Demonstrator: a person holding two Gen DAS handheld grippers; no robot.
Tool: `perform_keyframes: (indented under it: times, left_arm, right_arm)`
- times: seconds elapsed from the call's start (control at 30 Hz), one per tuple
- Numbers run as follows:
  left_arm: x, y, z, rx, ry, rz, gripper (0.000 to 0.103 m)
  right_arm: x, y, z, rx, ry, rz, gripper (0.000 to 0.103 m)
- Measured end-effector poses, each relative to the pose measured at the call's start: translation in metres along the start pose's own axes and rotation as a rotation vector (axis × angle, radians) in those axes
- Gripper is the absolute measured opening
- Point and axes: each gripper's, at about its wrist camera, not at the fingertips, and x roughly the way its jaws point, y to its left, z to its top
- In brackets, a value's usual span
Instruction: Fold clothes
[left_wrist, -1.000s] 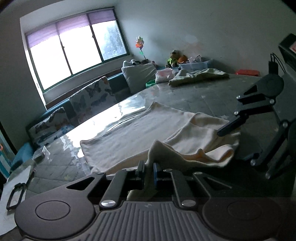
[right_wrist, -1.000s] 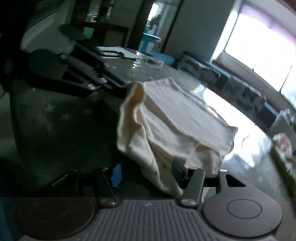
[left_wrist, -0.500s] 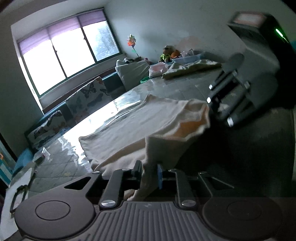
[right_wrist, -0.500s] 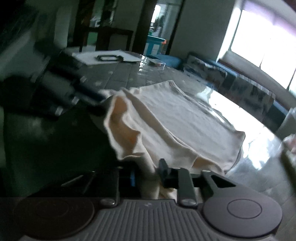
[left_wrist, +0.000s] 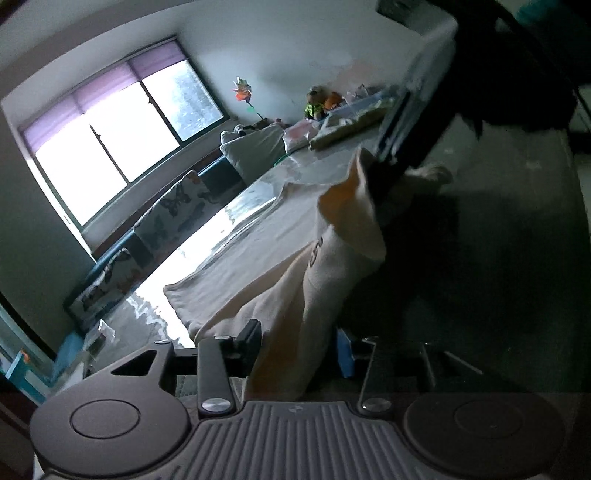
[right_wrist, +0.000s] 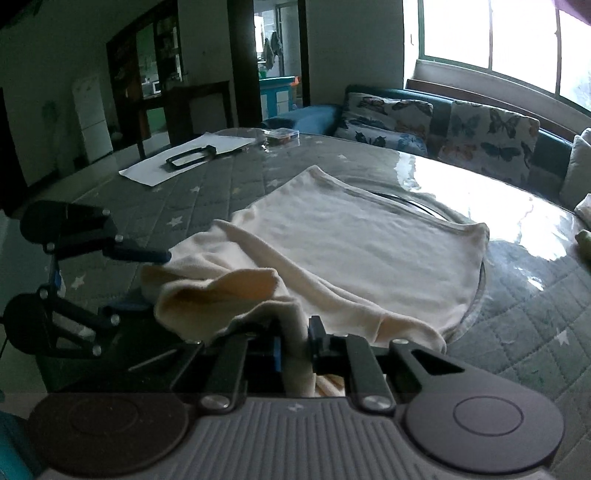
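A cream garment lies spread on the grey star-quilted table, its near edge bunched and lifted. My right gripper holds a fold of that edge; its jaws are closing and the pads press the cloth. In the left wrist view the right gripper shows as a dark shape holding the garment up. My left gripper has a hanging strip of the cloth between its fingers, but its jaws are opening and stand apart. The left gripper sits at the garment's left corner.
A white sheet with a black frame-shaped object and a small clear box lie at one end of the table. A glossy glass disc lies under the garment. Butterfly cushions line the window side. Other clothes are piled on the table.
The left jaws, shut on the fold a second ago, have spread apart. The right jaws have closed on the garment's edge, and that gripper has carried it up and closer to the left one.
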Motion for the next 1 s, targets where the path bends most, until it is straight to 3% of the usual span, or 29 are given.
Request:
perform_keyframes:
  times: [0.2,0.3,0.4,0.53,0.73,1.0]
  left_arm:
    - [0.007,-0.001,0.0,0.034,0.002,-0.014,0.044]
    - [0.013,0.003,0.001,0.019,0.016,-0.04,0.023]
    - [0.018,0.011,0.001,-0.03,0.031,-0.05,0.011]
    - [0.015,0.019,0.001,-0.082,0.035,-0.05,0.008]
    - [0.002,0.028,0.009,-0.108,0.03,-0.024,0.006]
    - [-0.043,0.028,0.013,-0.093,0.037,-0.079,0.006]
  right_arm:
    - [-0.002,0.004,-0.001,0.0,0.002,-0.004,0.013]
    - [-0.002,0.007,-0.003,-0.029,-0.005,-0.013,0.014]
    - [0.0,0.009,-0.005,-0.05,-0.008,-0.024,0.015]
    - [0.001,0.012,-0.013,-0.08,-0.015,-0.04,0.018]
    - [-0.005,0.023,-0.018,-0.117,-0.041,-0.043,0.01]
    - [-0.044,0.052,-0.023,-0.195,-0.073,-0.027,0.009]
